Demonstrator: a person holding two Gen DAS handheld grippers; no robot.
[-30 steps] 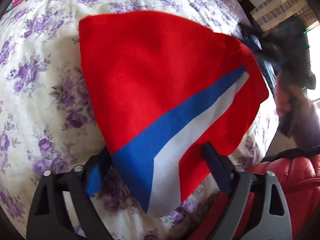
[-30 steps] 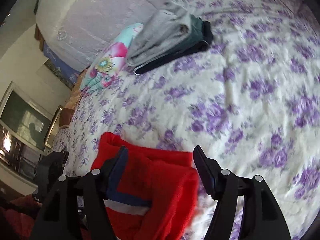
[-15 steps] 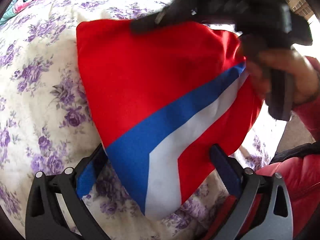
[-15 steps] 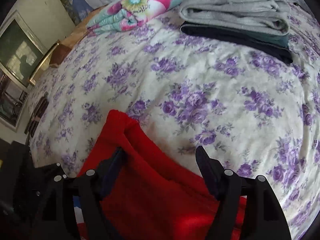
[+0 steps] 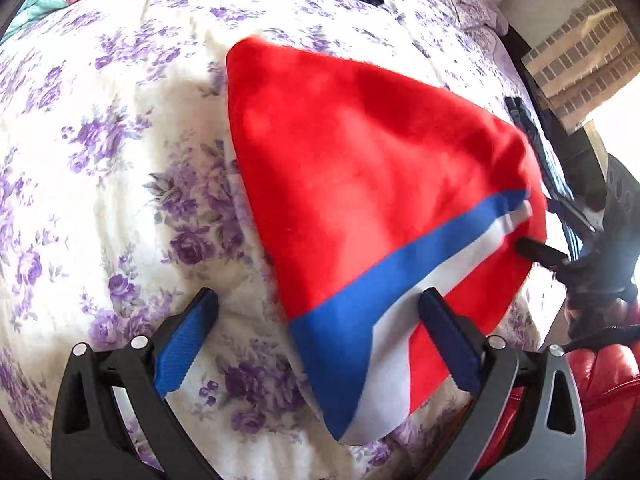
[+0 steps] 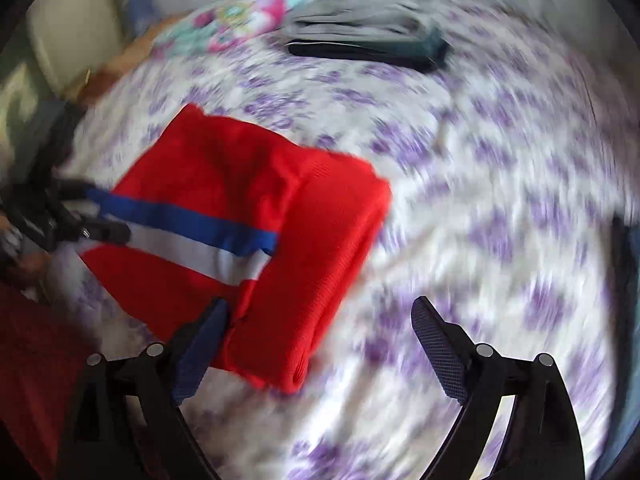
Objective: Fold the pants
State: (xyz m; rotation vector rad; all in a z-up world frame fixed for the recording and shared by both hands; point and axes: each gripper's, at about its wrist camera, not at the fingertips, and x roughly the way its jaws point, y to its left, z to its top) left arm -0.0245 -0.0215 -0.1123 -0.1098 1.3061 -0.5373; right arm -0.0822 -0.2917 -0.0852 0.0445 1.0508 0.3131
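Note:
The red pants (image 5: 360,184) with a blue and white stripe lie folded into a compact block on the purple-flowered bedspread (image 5: 100,200). My left gripper (image 5: 316,320) is open, its jaws wide apart over the pants' near striped corner. In the right wrist view the folded pants (image 6: 248,216) lie left of centre. My right gripper (image 6: 320,320) is open and empty just above and to the right of their near red edge. The right gripper also shows in the left wrist view (image 5: 560,256) at the pants' right edge. The right view is motion-blurred.
A stack of folded grey and dark clothes (image 6: 372,36) lies at the far side of the bed, with a floral pillow (image 6: 236,20) to its left. A red leather seat (image 5: 600,380) is at the bed's near right corner.
My right gripper has swung off the top of the pants to their right edge and pulled back. My left gripper has shifted left. The pants stay folded on the bed.

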